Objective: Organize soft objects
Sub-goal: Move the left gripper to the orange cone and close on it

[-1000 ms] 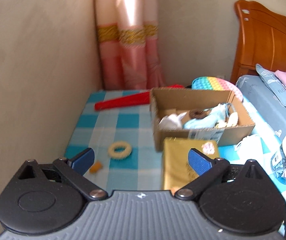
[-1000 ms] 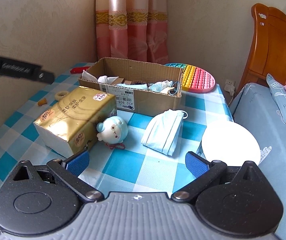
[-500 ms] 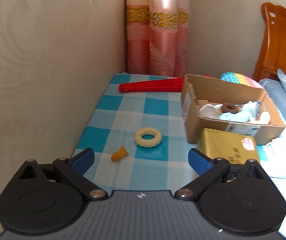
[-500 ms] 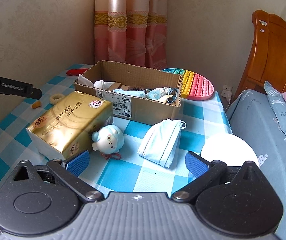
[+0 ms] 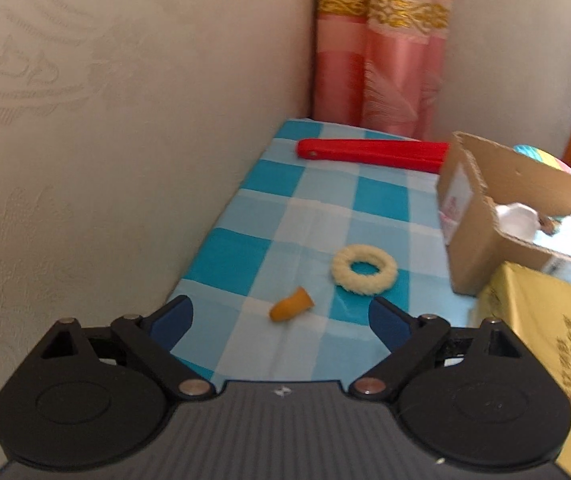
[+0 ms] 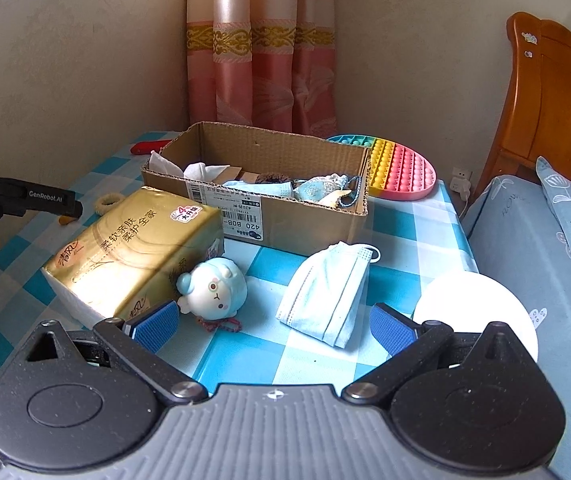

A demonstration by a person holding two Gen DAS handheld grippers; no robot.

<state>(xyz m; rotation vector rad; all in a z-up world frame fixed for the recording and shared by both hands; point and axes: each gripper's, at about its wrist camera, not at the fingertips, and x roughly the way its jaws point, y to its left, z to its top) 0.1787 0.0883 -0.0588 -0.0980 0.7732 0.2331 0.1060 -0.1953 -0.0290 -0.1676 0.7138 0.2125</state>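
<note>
Fuzzy ring (image 5: 364, 269) lying on checked surface (image 5: 313, 184), orange cap (image 5: 291, 305) just near-left of it, cardboard box (image 5: 481, 224) sitting to right. Left tool (image 5: 281, 316) hovering near cap, spread wide, gripping nothing. Face mask (image 6: 327, 294) and plush toy (image 6: 215, 290) lying near box, tissue pack (image 6: 133, 248) at left. Right tool (image 6: 273, 326) hovering spread, gripping nothing.
</note>
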